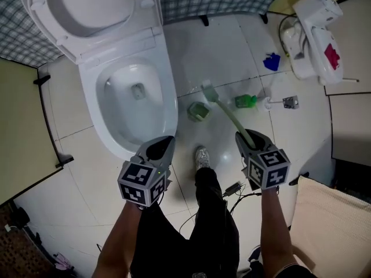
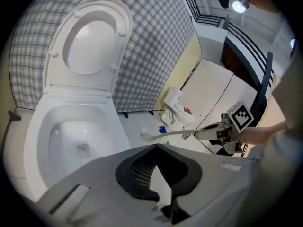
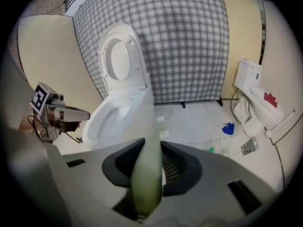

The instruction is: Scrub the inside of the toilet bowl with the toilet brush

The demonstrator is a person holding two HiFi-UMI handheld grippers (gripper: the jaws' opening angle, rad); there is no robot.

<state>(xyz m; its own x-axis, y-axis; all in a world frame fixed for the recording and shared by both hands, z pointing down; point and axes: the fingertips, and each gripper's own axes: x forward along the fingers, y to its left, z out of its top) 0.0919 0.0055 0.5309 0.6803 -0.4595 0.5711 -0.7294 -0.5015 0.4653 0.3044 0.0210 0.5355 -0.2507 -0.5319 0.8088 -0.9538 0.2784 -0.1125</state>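
white ceramic toilet bowl [image 1: 168, 106]: seat and lid raised | pale green long-handled toilet brush [image 1: 229, 116]: outside bowl, head over floor tiles just right of it | right hand-held gripper [image 1: 250, 142]: clenched on brush handle | left hand-held gripper [image 1: 159, 149]: jaws together, empty, near bowl's front rim

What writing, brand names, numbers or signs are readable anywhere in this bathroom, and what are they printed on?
No readable text anywhere.
Cubes on the left gripper and right gripper: black-and-white square patterns only, no letters or numbers.
Red patch on the white fixture: too small to read.
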